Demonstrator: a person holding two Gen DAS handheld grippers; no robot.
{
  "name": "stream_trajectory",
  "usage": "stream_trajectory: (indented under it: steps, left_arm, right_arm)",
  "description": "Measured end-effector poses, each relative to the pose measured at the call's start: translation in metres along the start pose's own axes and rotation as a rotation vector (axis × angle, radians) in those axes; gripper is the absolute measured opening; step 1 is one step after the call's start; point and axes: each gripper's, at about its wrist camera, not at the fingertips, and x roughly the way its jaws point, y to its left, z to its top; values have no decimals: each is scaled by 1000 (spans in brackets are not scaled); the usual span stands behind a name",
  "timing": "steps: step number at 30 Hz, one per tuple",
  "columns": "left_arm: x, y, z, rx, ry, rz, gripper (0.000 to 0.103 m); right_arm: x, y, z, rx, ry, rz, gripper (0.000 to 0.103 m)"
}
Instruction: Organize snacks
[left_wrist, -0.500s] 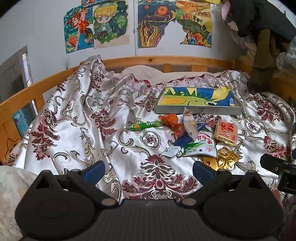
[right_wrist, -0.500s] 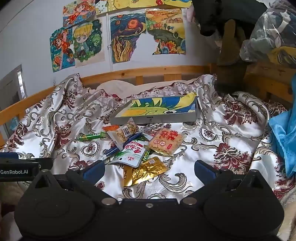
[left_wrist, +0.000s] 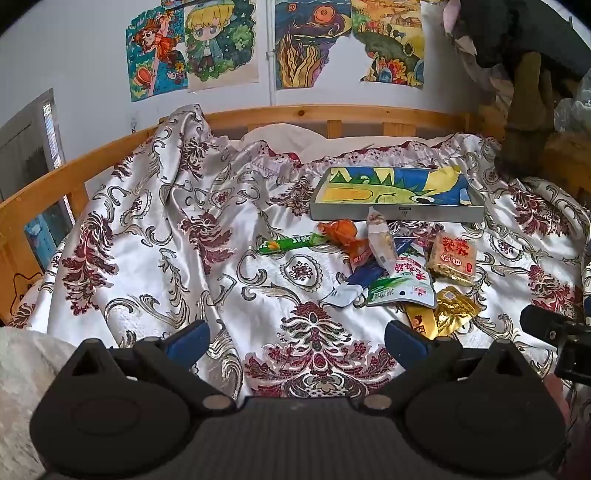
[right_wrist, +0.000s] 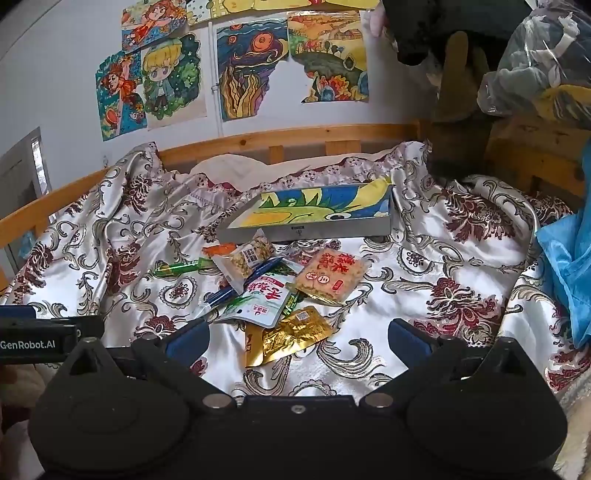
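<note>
Both our jaws stood wide and empty: left gripper (left_wrist: 295, 338), right gripper (right_wrist: 297, 336). We read "GenRobot.AI" on the left one; snack packets (right_wrist: 273, 291) lay heaped before the tray (right_wrist: 332, 230).

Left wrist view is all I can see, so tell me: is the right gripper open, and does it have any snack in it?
Observer: The right gripper is open, and nothing is held between its fingers.
Operator: Okay. What's closest in front of it?
Observer: The gold packet lies flat on the bedspread just ahead of it, in line with the gap between the fingers, and untouched.
</note>
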Motion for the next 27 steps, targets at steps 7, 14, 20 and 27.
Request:
stream_trajectory:
  steps: [7, 14, 20, 27]
  left_arm:
    - [0, 0, 1, 0, 2, 0, 103]
    - [0, 0, 1, 0, 4, 1, 103]
    - [5, 1, -6, 1, 5, 2, 103]
    - [6, 1, -8, 2, 8, 2, 103]
  right_arm:
    - [0, 0, 1, -1, 3, 0, 102]
    - [0, 0, 1, -2, 6, 0, 102]
    - [1, 0, 1, -2, 6, 0, 102]
    - [1, 0, 0, -1, 7, 0, 102]
